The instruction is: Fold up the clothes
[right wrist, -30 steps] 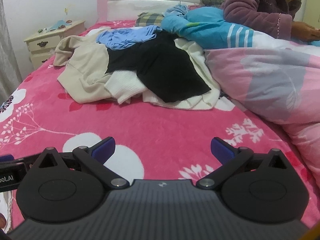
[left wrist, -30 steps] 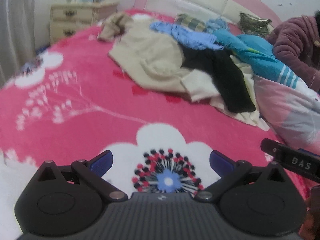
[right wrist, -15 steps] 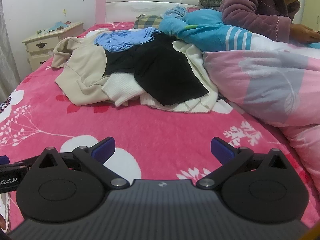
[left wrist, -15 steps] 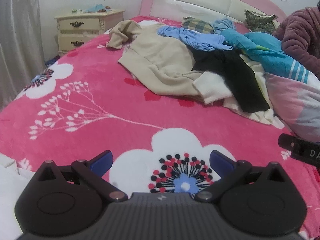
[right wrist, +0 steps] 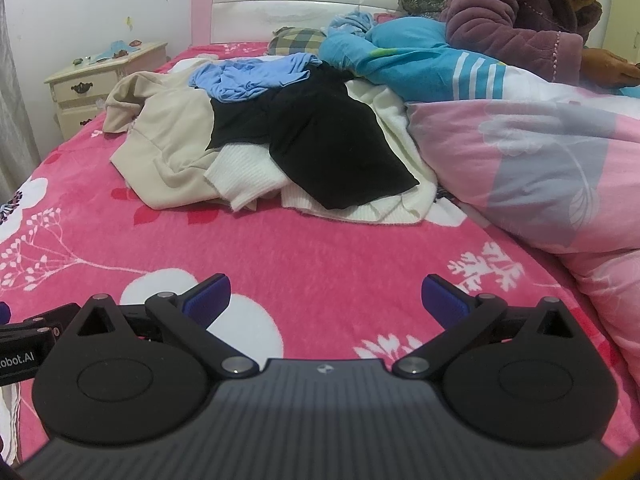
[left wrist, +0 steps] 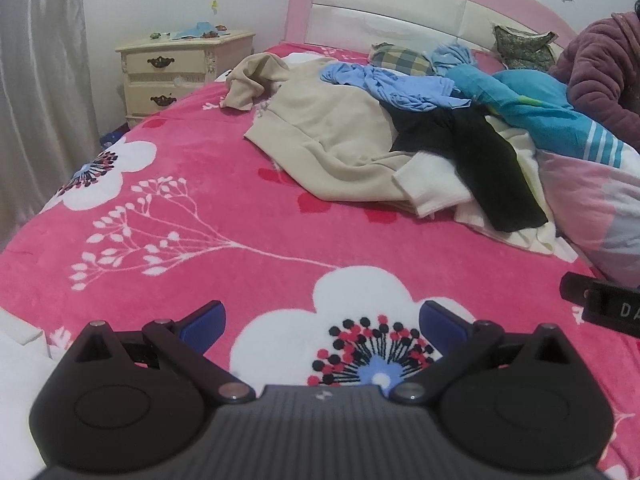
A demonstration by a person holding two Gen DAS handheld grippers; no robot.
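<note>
Two empty claws over a pink bed, a heap of unfolded clothes ahead.

Left wrist view: the left claw (left wrist: 322, 322) is spread wide with nothing between its blue fingertips (left wrist: 202, 320), hanging above the pink flowered blanket (left wrist: 224, 216). The pile of clothes (left wrist: 400, 148) lies further up the bed, well apart from the claw: a beige sweatshirt (left wrist: 328, 136), a light blue garment (left wrist: 396, 88) on top, a black garment (left wrist: 492, 168) and a white knit piece (left wrist: 432, 188). A cream nightstand (left wrist: 176, 72) stands beside the bed.

Right wrist view: the right claw (right wrist: 326, 300) is likewise wide open and holds nothing. The same pile sits ahead, left of a pink and grey quilt (right wrist: 540, 168). A person in a purple quilted jacket (right wrist: 516, 20) is on the bed beyond it.
</note>
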